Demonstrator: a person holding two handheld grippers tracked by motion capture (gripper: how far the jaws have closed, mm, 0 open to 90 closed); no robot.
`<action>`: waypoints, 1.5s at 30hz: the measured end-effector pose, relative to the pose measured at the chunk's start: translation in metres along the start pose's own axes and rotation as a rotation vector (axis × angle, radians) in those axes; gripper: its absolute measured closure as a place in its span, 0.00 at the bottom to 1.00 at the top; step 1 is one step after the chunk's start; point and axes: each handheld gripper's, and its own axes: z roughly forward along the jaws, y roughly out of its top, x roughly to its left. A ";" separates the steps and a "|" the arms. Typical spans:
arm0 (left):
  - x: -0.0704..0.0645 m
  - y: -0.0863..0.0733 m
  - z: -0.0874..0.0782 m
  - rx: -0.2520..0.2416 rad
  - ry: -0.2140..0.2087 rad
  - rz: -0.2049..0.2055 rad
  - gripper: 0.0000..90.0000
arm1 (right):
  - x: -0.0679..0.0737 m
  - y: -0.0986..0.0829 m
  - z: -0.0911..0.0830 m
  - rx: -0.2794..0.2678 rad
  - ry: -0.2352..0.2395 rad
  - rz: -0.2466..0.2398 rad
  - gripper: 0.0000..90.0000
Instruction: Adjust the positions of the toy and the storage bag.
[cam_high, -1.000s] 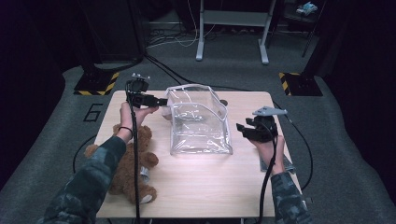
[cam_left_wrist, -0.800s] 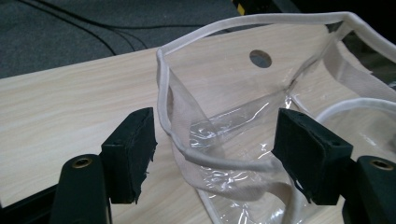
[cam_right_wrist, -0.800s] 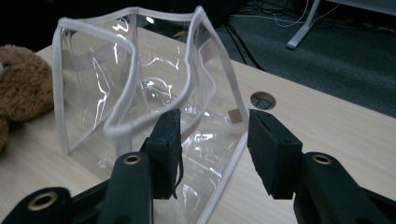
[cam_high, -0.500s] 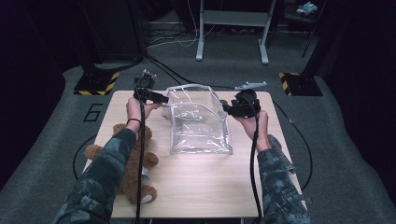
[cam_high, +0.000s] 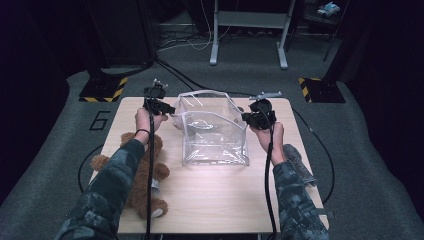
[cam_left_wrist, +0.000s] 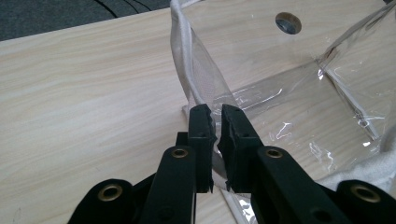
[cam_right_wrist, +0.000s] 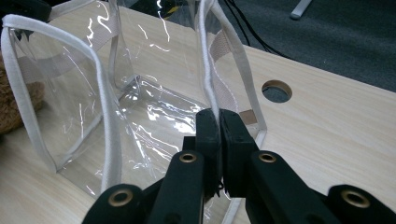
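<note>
Clear plastic makes up the bag (cam_high: 214, 131), which stands open-mouthed in the middle of the table (cam_high: 210, 200), its edges bound in white tape. The left gripper (cam_high: 170, 111) has its jaws pinched nearly together on the bag's left edge; in the left gripper view (cam_left_wrist: 215, 122) the thin film and its tape run between the black pads. The right gripper (cam_high: 246, 117) is clamped on the opposite edge, and in the right gripper view (cam_right_wrist: 219, 122) the white binding goes straight down into the closed jaws.

Judging by the wrinkles and glare, the bag is light, floppy and rather slick, so it will sag or fold if held by the film alone. The stitched tape is the stiffer part and gives the pads something to bite on, so the rim on both sides looks like the right place to hold it. Pulling the two edges gently apart should keep the mouth wide.

A brown teddy bear (cam_high: 131, 172) lies on the table near the person's left forearm, apart from the bag.
</note>
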 end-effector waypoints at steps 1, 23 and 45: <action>-0.001 0.000 -0.001 0.006 -0.001 0.008 0.94 | 0.000 -0.001 -0.001 0.000 0.005 0.013 0.97; -0.012 -0.016 -0.023 0.033 -0.051 0.079 0.96 | 0.018 -0.025 -0.031 0.002 0.072 0.049 0.96; 0.006 -0.050 -0.071 -0.059 -0.039 0.047 0.17 | -0.003 -0.090 -0.081 -0.099 0.002 0.057 0.19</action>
